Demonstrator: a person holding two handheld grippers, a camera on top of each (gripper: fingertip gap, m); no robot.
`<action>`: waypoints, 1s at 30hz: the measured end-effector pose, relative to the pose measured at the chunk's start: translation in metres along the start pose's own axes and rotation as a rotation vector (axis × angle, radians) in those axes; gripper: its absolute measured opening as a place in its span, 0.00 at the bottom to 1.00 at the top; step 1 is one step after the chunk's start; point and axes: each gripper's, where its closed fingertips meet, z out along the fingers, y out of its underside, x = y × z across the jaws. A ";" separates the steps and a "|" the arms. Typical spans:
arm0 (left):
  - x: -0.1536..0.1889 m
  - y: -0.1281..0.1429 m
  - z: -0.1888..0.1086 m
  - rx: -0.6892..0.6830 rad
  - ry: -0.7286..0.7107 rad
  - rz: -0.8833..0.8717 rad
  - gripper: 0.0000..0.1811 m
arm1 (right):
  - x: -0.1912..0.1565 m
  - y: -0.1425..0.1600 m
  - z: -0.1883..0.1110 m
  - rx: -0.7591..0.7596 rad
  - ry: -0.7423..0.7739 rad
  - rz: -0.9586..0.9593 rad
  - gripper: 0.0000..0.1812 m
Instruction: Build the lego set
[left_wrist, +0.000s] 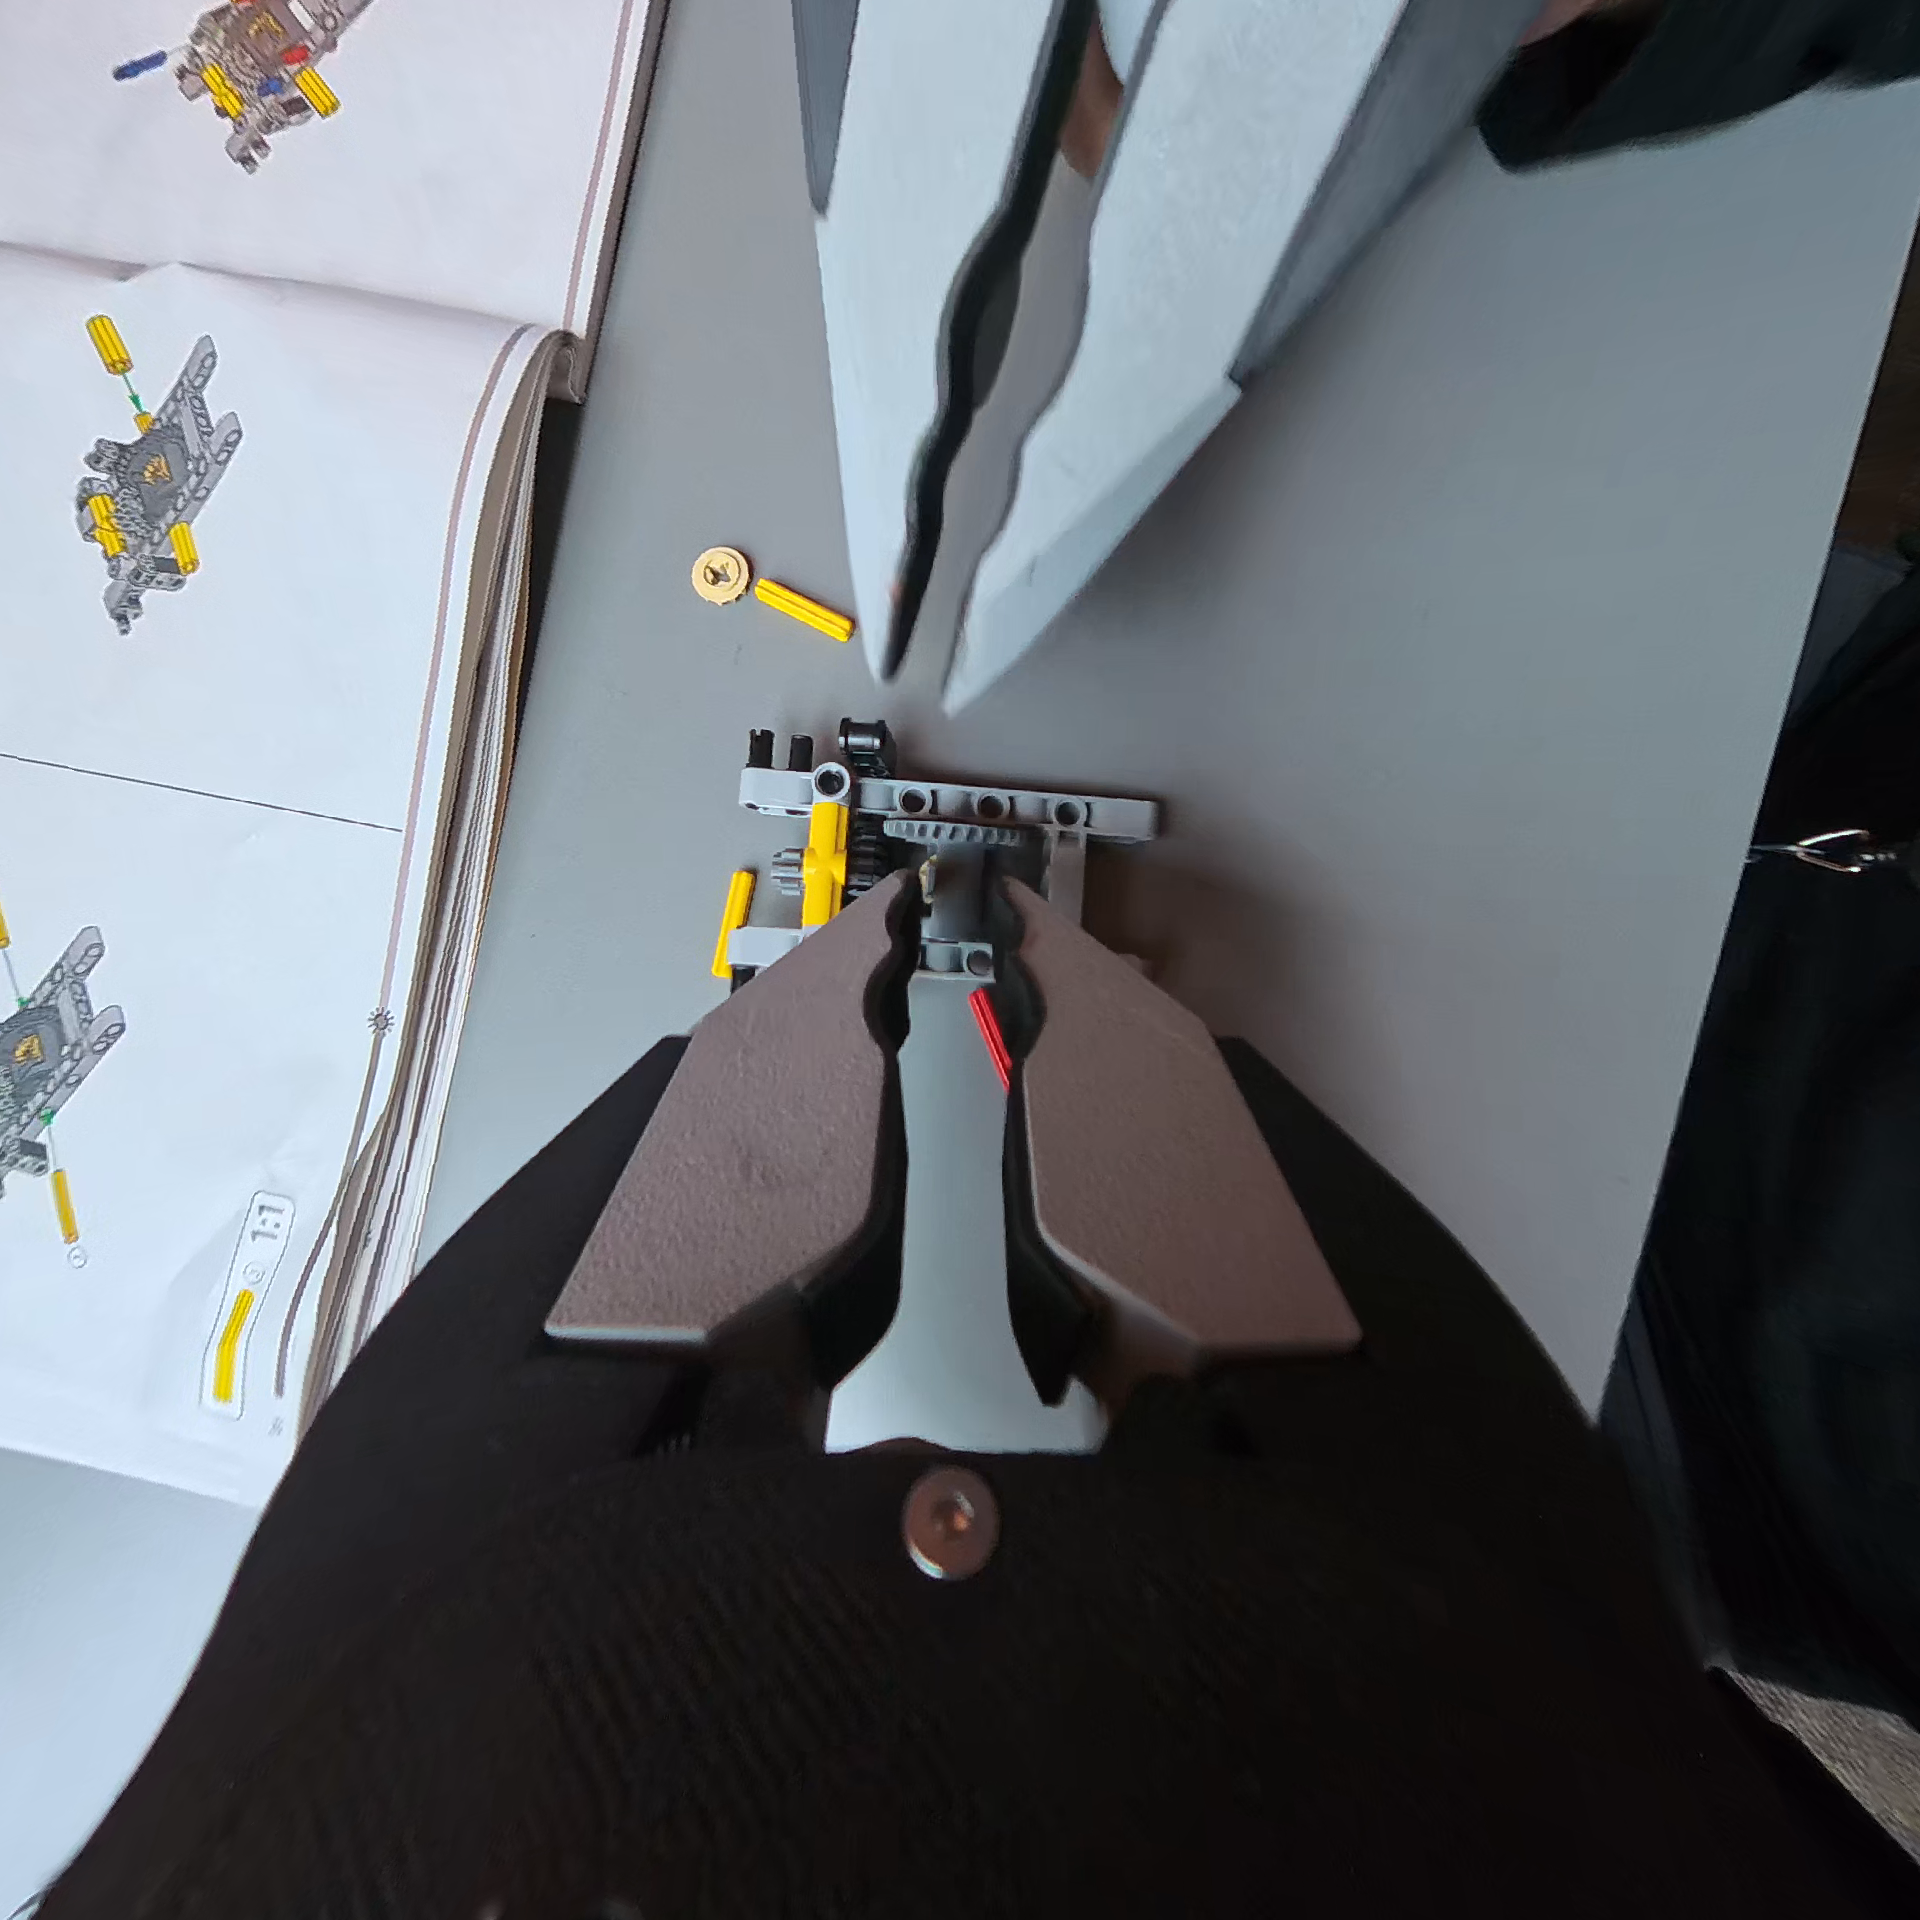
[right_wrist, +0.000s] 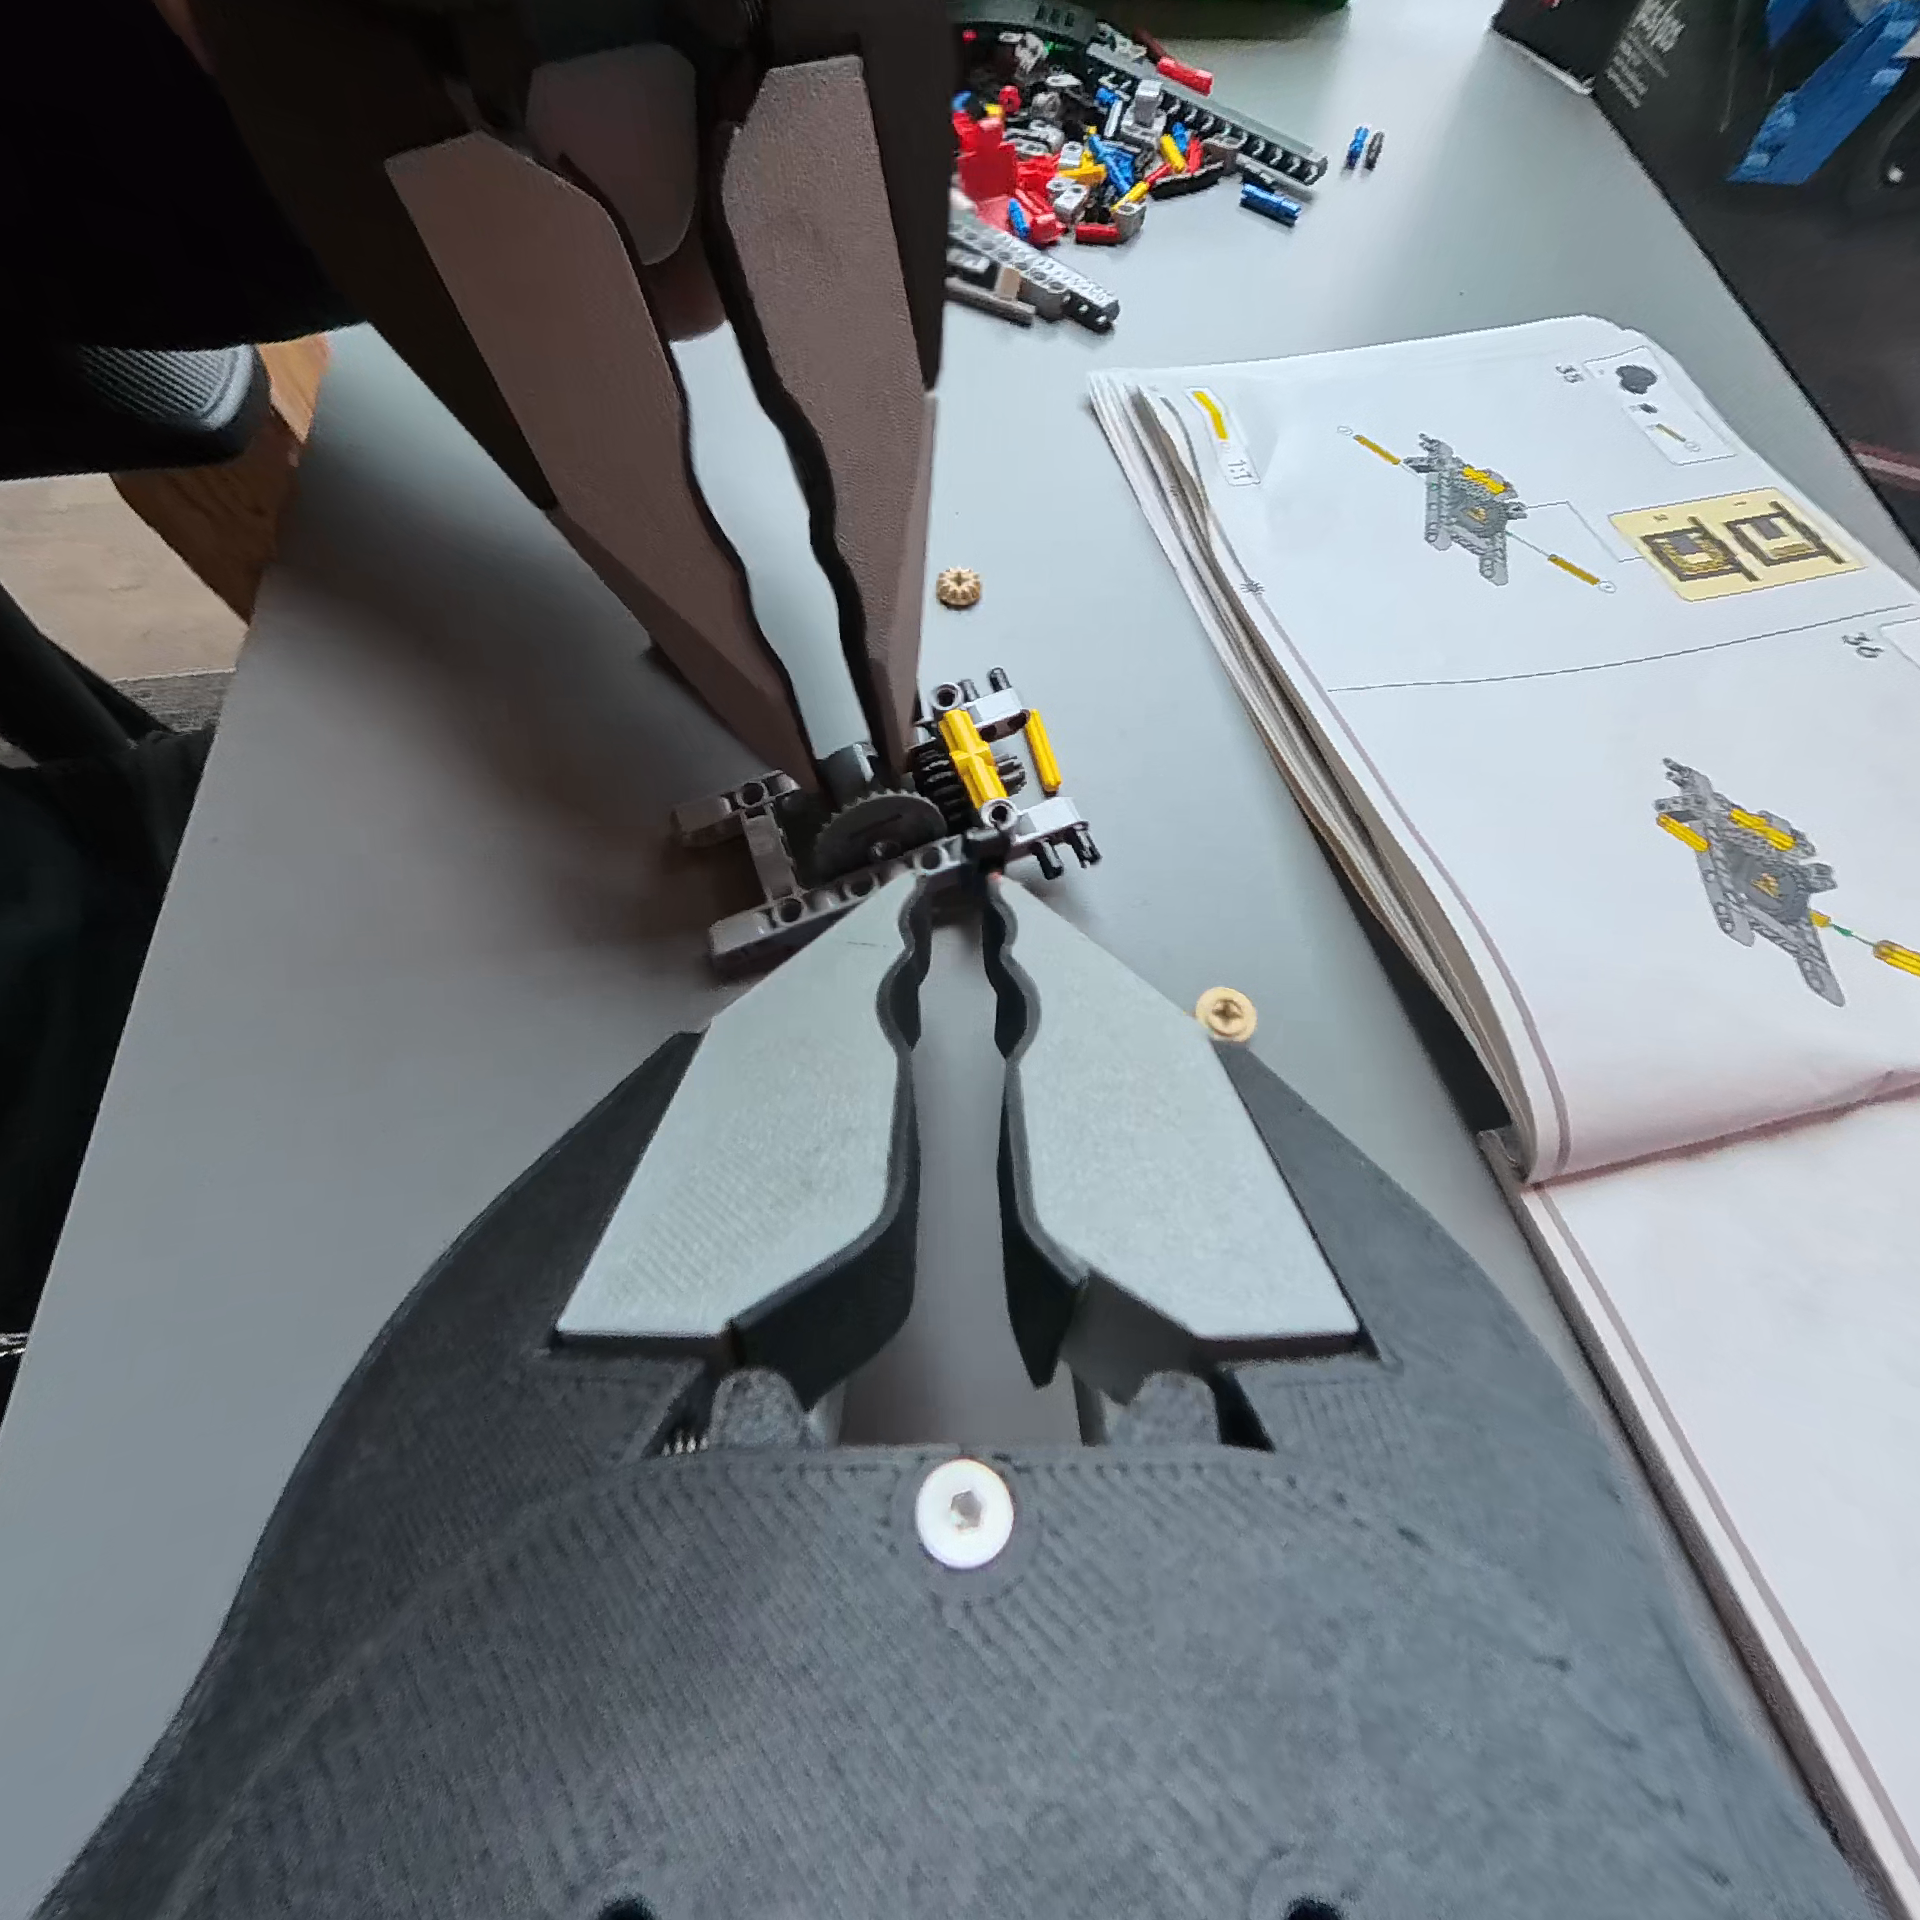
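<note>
Lego assembly partly hidden behind left tongs gripping it.

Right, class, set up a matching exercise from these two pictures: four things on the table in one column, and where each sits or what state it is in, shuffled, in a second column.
Things
1. Instruction booklet
2. Pile of loose pieces
3. Grey frame assembly
4. Loose yellow axle

Places or states
A. Heaped at the far end of the table
B. Lying open
C. Beside the tan round piece
D. Held between the left gripper fingertips

Pairs: 1-B, 2-A, 3-D, 4-C
</note>
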 end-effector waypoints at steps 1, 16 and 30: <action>0.000 -0.001 -0.002 0.005 -0.001 0.002 0.06 | 0.004 0.001 -0.003 0.003 0.012 0.003 0.03; -0.006 -0.009 -0.033 0.058 -0.047 -0.013 0.07 | 0.045 0.029 -0.022 -0.074 0.118 0.072 0.07; -0.008 -0.010 -0.035 0.067 -0.048 -0.031 0.07 | 0.036 0.022 -0.001 -0.126 -0.052 -0.084 0.12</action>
